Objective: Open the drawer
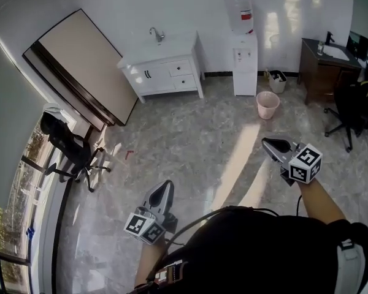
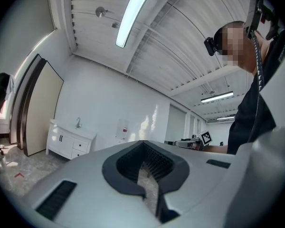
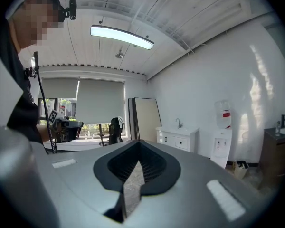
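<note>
Drawer (image 1: 180, 68) in vanity (image 1: 141, 78), water dispenser (image 1: 245, 66) beside

Head view looks steeply down; both gripper views face the distant sink cabinet (image 1: 165, 75).

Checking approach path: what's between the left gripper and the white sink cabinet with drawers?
Head view: only bare grey marble floor between the left gripper and the white sink cabinet; a small red mark lies off-line.
</note>
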Action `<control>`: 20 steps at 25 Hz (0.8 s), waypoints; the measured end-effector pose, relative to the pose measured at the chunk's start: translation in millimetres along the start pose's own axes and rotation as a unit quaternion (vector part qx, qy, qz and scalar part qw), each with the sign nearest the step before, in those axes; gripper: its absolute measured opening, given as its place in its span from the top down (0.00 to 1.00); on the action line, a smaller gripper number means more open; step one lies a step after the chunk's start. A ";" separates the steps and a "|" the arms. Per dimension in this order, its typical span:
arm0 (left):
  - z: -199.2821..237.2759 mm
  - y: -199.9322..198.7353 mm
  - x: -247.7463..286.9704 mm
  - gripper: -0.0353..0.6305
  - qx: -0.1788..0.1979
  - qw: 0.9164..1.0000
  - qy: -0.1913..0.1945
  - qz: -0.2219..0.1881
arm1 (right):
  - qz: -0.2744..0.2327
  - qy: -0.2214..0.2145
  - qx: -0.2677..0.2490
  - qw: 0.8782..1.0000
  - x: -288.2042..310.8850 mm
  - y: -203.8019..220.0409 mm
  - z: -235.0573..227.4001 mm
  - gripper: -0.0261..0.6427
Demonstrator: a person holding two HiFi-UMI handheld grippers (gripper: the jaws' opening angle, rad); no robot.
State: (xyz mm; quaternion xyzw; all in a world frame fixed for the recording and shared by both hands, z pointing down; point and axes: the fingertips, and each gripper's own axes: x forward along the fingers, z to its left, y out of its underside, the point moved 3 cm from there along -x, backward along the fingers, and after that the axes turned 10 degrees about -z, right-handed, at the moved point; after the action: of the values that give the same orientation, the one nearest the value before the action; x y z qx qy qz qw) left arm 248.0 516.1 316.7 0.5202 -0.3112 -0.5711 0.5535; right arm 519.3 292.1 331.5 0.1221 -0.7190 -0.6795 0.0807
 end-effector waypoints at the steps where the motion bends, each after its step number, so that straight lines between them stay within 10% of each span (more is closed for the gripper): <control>1: 13.0 -2.5 5.6 0.95 0.000 1.000 0.006 0.002 | 0.000 0.009 -0.004 1.000 8.6 -1.7 -1.7 0.97; 20: 241.1 -68.4 32.7 0.95 0.005 0.998 0.054 0.016 | -0.011 0.072 -0.016 0.997 205.4 -13.3 22.1 0.97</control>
State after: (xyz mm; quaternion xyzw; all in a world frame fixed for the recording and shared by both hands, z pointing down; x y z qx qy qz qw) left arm 5.6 444.9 308.7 0.5479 -0.2918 -0.5319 0.5760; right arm 317.3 254.1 306.5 0.1774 -0.6990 -0.6811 0.1264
